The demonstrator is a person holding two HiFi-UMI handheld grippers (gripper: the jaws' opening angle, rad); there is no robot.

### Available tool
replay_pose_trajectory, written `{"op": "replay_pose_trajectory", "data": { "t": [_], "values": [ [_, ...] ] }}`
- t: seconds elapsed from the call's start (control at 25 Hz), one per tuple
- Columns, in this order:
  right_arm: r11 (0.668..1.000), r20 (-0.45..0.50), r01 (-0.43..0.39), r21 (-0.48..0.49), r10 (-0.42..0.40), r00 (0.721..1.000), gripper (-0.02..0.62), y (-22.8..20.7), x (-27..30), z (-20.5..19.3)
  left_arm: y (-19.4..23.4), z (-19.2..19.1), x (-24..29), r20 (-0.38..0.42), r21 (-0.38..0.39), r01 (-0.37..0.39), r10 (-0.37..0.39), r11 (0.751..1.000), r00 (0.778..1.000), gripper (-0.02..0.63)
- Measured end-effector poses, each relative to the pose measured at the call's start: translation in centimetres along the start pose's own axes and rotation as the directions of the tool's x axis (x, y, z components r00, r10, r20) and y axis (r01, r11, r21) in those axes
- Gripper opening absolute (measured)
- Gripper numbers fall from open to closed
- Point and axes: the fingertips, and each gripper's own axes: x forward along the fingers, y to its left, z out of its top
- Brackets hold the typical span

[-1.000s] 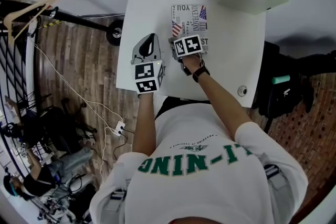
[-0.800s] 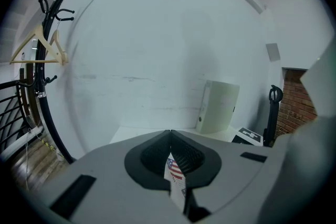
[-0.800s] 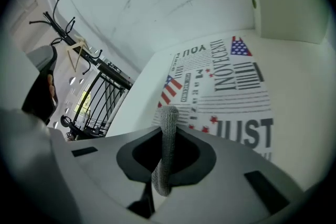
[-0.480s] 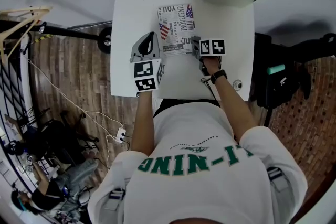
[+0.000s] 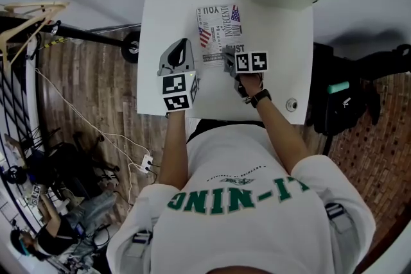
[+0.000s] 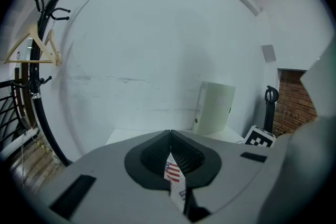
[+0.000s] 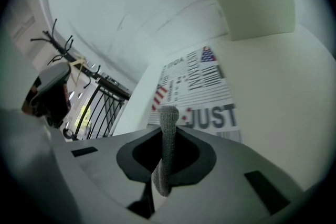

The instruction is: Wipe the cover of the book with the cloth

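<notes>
evidently mid-wipe: the right tool (image 5: 230, 62) is clamped on the grey cloth (image 7: 168, 118), which stands as a folded strip between its jaws, low over the near edge of the book (image 5: 220, 29) so the fabric can drag across the cover. the book lies flat, cover up, on the white desk (image 5: 282, 74). the left tool (image 5: 185, 43) sits just beside the book's left edge, jaws together on nothing i can make out (a sliver of cover shows through their slit), probably parked clear. the right forearm reaches forward with the wrist low, and the left arm is extended straight.
</notes>
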Motion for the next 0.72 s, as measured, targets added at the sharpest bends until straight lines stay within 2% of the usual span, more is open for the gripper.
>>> {"op": "replay_pose_trajectory", "data": {
  "t": [0.12, 0.28, 0.48, 0.72],
  "values": [
    [0.988, -0.068, -0.088, -0.128, 0.079, 0.994, 0.032, 5.3, 2.8, -2.2, 0.6, -0.3, -0.5, -0.003, -0.003, -0.015, 0.015, 1.000, 1.000, 0.014],
    [0.978, -0.071, -0.077, -0.193, 0.065, 0.995, 0.034, 7.3, 4.6, -3.9, 1.1, -0.2, -1.3, 0.002, -0.003, -0.029, 0.029, 1.000, 1.000, 0.014],
    [0.987, -0.049, -0.046, -0.152, 0.039, 0.998, 0.034, 5.4, 3.9, -3.8, 1.5, -0.4, -1.6, 0.001, -0.005, -0.032, 0.032, 0.999, 1.000, 0.014],
    [0.999, 0.026, 0.039, -0.020, -0.038, 0.999, 0.032, -0.7, -0.1, -2.6, 0.2, -0.3, -1.0, 0.005, 0.003, 0.003, -0.003, 1.000, 1.000, 0.014]
  ]
}}
